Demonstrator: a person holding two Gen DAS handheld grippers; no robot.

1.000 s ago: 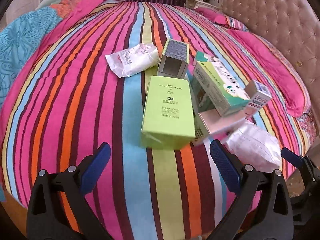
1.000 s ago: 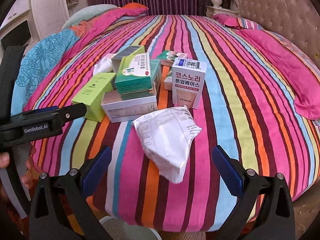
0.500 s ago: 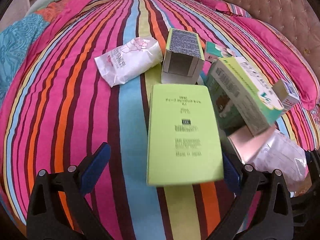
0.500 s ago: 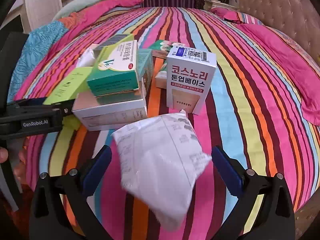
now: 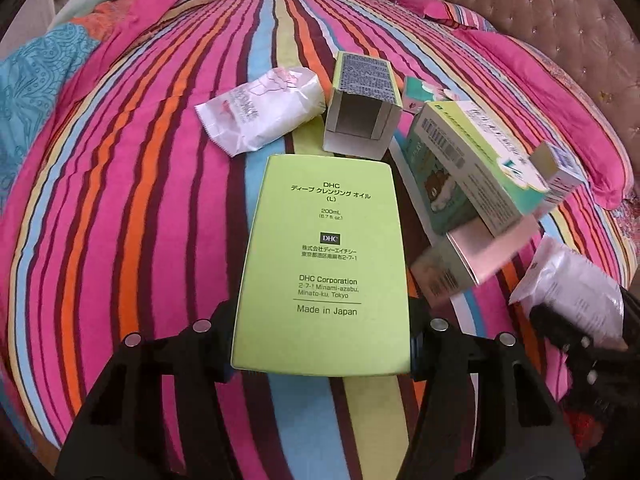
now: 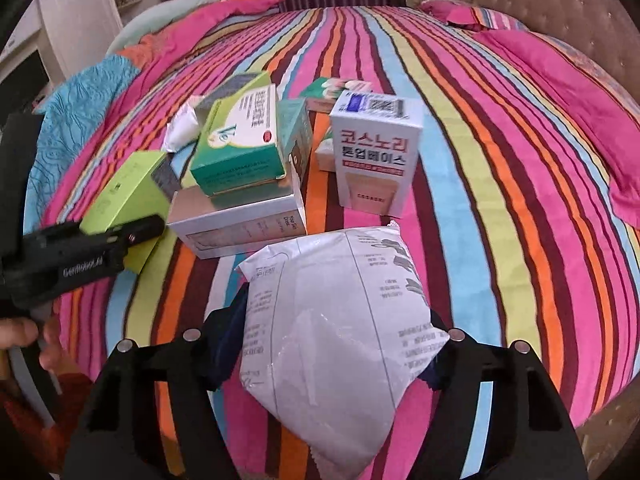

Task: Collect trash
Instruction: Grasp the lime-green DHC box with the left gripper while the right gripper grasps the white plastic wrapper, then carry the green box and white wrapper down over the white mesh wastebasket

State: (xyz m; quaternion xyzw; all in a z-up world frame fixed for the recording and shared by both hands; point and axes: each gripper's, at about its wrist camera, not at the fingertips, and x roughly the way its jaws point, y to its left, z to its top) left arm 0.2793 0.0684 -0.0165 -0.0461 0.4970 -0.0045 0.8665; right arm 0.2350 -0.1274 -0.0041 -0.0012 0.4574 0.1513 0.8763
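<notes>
Left gripper (image 5: 321, 346) fingertips hidden behind green DHC box (image 5: 323, 268). Right gripper (image 6: 340, 354) pads mostly covered by white plastic packet (image 6: 340, 344), its lower tip cut off at frame bottom. Packet print blurred, unreadable.

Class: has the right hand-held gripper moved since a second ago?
Yes. The right hand-held gripper advanced toward the Korean-lettered box, now straddling the white pouch.

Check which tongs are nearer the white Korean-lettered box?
Right. The right tongs straddle the white pouch just in front of the Korean-lettered box; the left tongs flank the lime-green DHC box, across the pile.
</notes>
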